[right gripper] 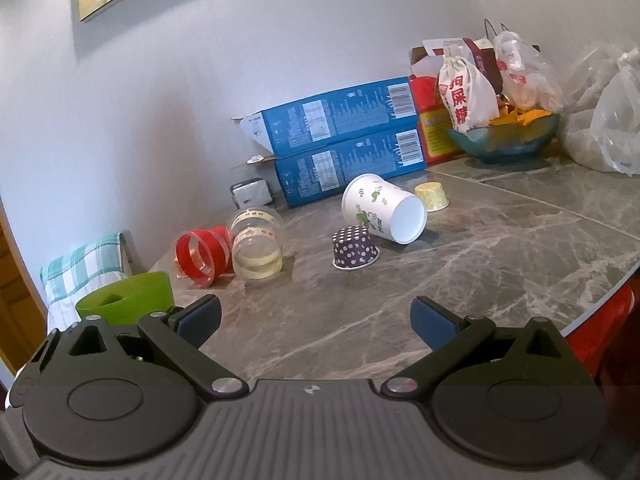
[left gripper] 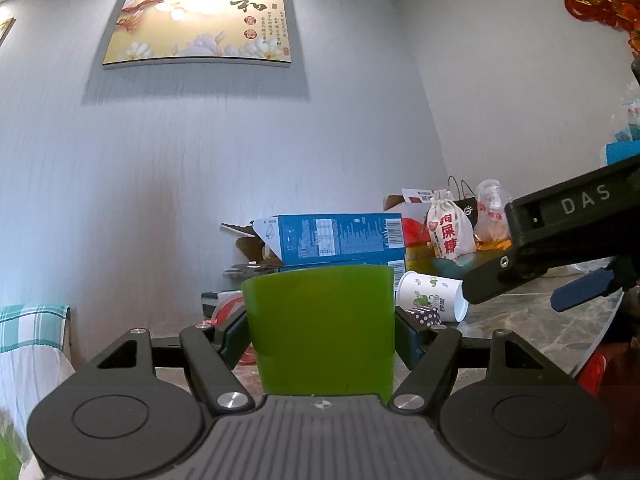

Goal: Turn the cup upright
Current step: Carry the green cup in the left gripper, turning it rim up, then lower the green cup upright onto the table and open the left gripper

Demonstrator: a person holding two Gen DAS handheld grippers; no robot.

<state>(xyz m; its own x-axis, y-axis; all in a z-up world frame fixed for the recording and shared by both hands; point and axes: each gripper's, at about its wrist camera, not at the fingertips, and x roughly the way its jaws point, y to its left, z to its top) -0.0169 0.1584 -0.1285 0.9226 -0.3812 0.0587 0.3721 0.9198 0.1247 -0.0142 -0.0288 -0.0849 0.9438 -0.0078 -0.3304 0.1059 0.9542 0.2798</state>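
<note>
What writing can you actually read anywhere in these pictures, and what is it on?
"家和": wall picture.
"DAS": right hand-held gripper.
"狗屎糖": white cloth bag.
Blue boxes: barcodes and fine print, too small to read.
Paper cup: green print, unreadable.
Picture's small columns and red seals: blurred.

Green cup (left gripper: 320, 328) between left hand-held gripper (left gripper: 322, 338) fingers

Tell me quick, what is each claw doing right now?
Left claw: closed on the green cup, mouth up.
Right claw: open, holding nothing.
</note>
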